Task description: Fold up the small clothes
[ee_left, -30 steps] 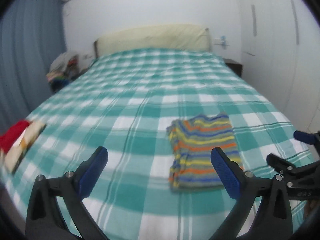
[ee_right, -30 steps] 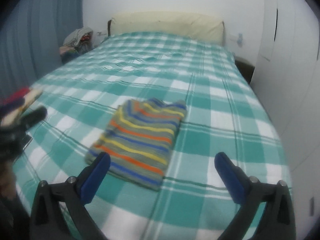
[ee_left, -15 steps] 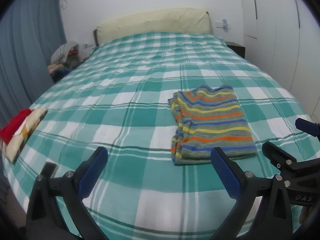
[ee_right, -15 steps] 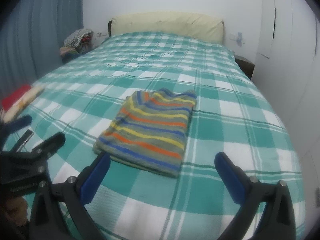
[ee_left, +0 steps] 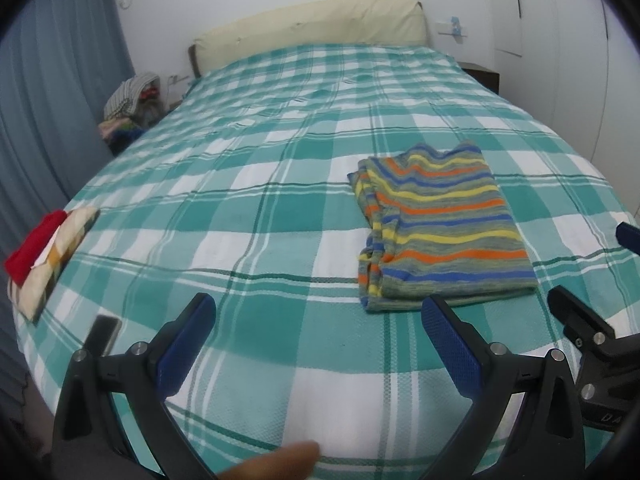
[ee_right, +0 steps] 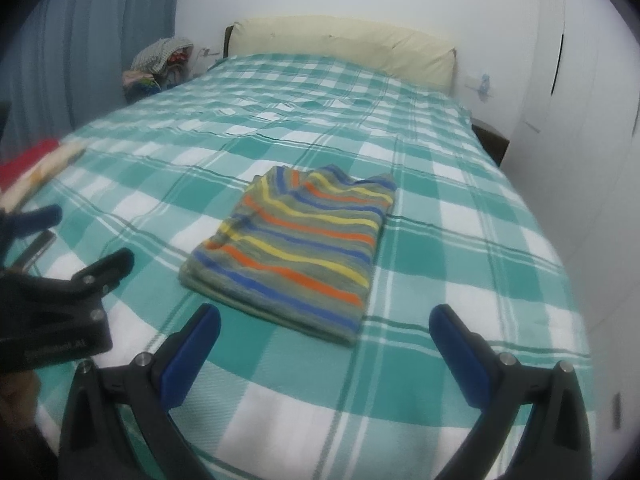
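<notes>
Striped garment point(ee_left: 440, 224) lies folded flat on the bed point(ee_left: 248, 240); left gripper point(ee_left: 316, 336) and right gripper point(ee_right: 324, 344) hover wide and empty, folding apparently complete.

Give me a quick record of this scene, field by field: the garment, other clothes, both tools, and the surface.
garment: striped top, folded, flat on the bed
other clothes: red and patterned folded pile at the bed's left edge
left tool: open, empty, clear of the top
right tool: open, empty, just short of the top
surface: green checked bedspread
</notes>
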`<state>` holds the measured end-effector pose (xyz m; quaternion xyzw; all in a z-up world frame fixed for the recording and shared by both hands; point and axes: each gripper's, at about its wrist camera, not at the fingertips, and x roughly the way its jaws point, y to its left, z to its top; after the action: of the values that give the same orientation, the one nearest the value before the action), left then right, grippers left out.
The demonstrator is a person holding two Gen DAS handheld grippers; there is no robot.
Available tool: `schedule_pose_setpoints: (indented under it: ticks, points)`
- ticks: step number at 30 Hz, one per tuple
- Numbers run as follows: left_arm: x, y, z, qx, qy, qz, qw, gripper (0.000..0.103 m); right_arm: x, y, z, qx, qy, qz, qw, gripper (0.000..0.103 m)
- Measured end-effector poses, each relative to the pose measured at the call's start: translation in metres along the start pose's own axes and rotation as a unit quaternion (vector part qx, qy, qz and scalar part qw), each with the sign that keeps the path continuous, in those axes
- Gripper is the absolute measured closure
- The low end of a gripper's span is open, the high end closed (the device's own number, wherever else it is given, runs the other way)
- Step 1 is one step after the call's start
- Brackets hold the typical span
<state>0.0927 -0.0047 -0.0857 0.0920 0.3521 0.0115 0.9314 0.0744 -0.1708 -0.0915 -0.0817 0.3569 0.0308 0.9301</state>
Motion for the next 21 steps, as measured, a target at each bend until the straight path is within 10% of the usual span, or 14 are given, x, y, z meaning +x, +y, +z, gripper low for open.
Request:
schedule_pose_setpoints:
  ticks: [21]
  points:
    - [-0.0038,-0.0017,0.0006,-0.005,-0.029,0.017,0.9994,0.0,-0.0076,-0.0076,0.003,-0.005,-0.006,-0.031,0.999,0.0]
